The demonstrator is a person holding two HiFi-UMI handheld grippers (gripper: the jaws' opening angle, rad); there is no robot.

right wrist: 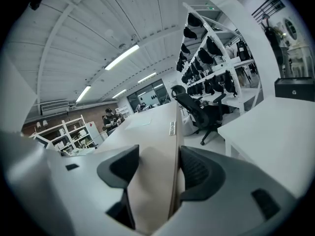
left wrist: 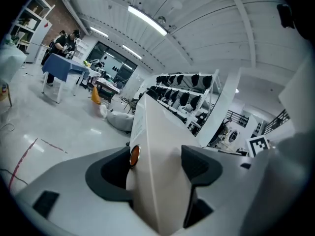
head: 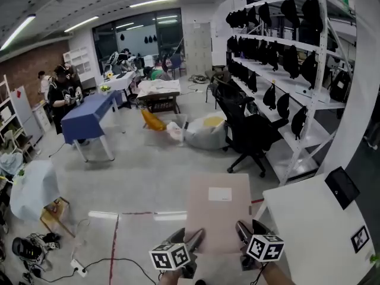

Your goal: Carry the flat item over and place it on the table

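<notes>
A flat beige cardboard box (head: 217, 209) with a white label is held level in front of me, over the floor. My left gripper (head: 191, 240) is shut on its near left edge and my right gripper (head: 243, 233) is shut on its near right edge. In the left gripper view the flat box (left wrist: 157, 156) stands edge-on between the dark pads. Seen from the right gripper, the flat box (right wrist: 155, 146) runs away from the jaws. The white table (head: 314, 230) lies to the right, its corner close to the box.
A black device (head: 341, 186) and a marker tag (head: 359, 238) lie on the white table. A black office chair (head: 249, 135) and metal shelving with black bags (head: 285, 52) stand ahead right. A blue-covered table (head: 89, 114) with a person beside it is at far left; cables litter the floor at lower left.
</notes>
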